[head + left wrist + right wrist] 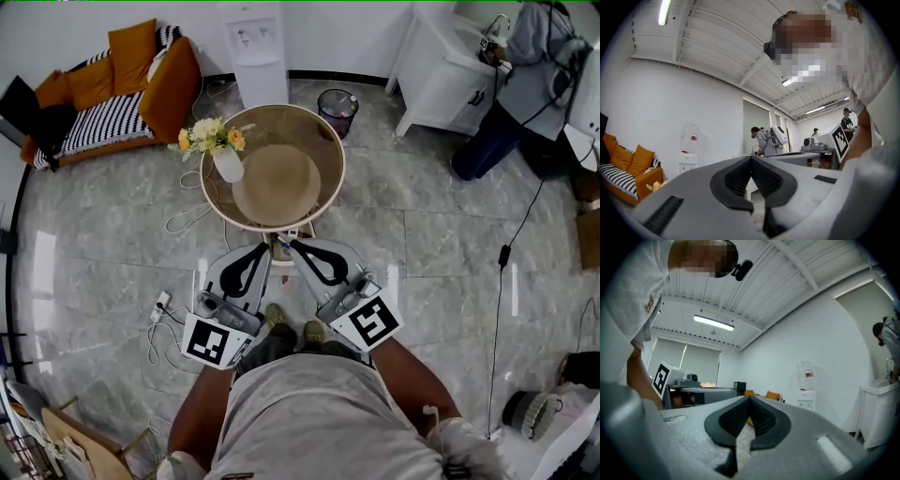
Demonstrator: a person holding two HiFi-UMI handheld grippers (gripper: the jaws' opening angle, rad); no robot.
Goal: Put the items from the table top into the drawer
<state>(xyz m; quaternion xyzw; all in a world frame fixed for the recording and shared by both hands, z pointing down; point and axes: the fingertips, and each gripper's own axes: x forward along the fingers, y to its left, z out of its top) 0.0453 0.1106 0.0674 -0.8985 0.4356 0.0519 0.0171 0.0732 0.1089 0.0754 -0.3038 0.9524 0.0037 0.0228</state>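
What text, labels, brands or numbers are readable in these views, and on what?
No legible text in any view.
Red label on the water dispenser: too small to read.
Square markers on the two cubes: black-and-white patterns only, no letters or digits.
Orange print on the person's white shirt: blurred, unreadable.

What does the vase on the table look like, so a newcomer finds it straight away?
Find the round table in the middle of the room. On its left edge stands the white vase, beside the tan hat. It alone is upright and holds yellow and white flowers.
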